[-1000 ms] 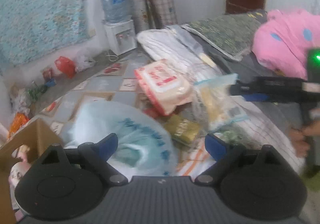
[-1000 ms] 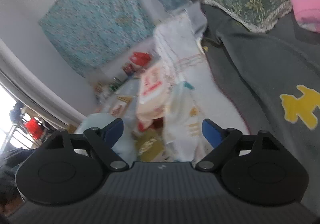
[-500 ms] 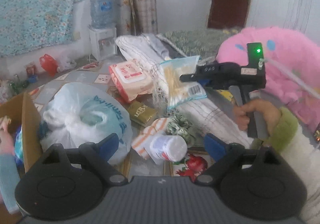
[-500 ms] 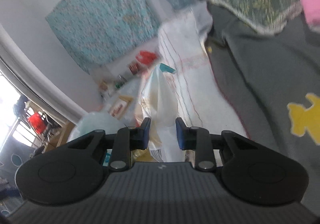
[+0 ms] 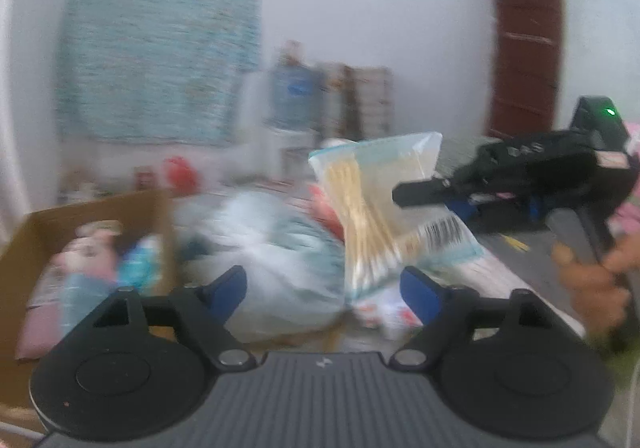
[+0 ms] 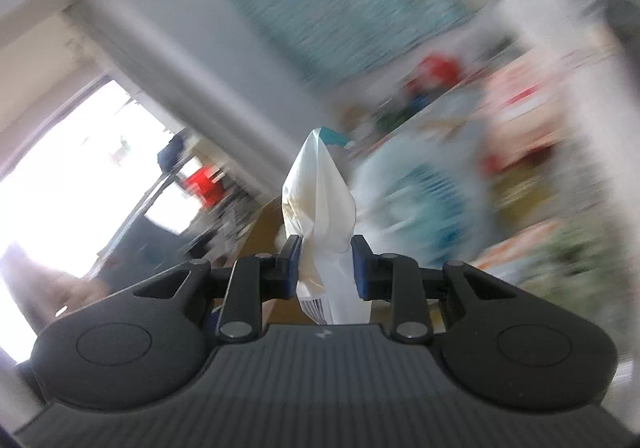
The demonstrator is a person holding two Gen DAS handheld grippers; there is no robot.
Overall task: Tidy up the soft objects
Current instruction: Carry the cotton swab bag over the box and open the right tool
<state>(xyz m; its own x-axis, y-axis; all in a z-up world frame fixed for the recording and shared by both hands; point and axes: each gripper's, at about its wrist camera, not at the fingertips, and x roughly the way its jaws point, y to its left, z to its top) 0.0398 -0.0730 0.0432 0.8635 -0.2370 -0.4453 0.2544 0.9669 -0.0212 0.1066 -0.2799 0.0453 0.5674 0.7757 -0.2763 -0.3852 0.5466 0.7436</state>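
Observation:
My right gripper (image 6: 325, 264) is shut on a clear zip bag of cotton swabs (image 6: 320, 207) and holds it up in the air. In the left wrist view the same swab bag (image 5: 376, 203) hangs from the right gripper (image 5: 404, 196), which comes in from the right. My left gripper (image 5: 322, 288) is open and empty, low in front of the bag. A cardboard box (image 5: 92, 215) with soft toys inside stands at the left. A large white and blue plastic bag (image 5: 280, 260) lies between the box and the swab bag.
A pile of packets lies behind the plastic bag. A water dispenser (image 5: 296, 103) and rolled mats stand at the far wall. A patterned blue cloth (image 5: 160, 51) hangs on the wall. A red-brown door (image 5: 524, 55) is at the right. Both views are blurred.
The right gripper closed on the swab bag, lifted it off the pile and carried it leftward toward the box. The left gripper tilted up and stayed open.

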